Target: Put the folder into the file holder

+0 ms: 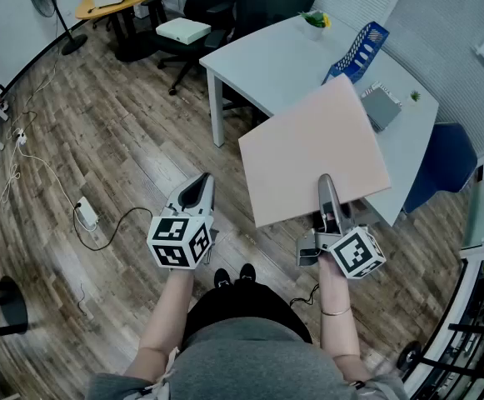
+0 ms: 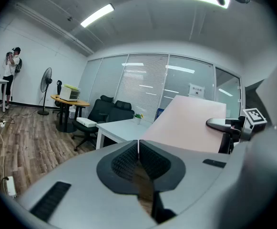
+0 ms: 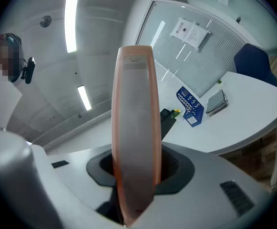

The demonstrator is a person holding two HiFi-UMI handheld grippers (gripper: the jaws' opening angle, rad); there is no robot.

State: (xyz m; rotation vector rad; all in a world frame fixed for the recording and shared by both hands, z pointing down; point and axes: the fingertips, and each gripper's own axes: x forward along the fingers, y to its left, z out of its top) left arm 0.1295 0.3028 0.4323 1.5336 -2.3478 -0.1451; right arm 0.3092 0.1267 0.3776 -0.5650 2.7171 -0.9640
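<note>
Matt pink folder (image 1: pixel 312 152), smooth white table (image 1: pixel 266 57), wood-plank floor (image 1: pixel 100 140), blue plastic file holder (image 1: pixel 358 50)

My pale pink folder (image 1: pixel 312 152) hangs broad face up, its near edge pinched in my right tool (image 1: pixel 327 192) — the blue slotted file holder (image 1: pixel 356 50) stands on the counter (image 1: pixel 266 57) beyond it.

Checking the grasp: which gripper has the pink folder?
The right gripper, shut on the pink folder; the left gripper is shut with nothing between its jaws.

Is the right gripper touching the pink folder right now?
Touching. The right gripper is shut on the folder: the right gripper view shows its edge clamped between both jaws.
</note>
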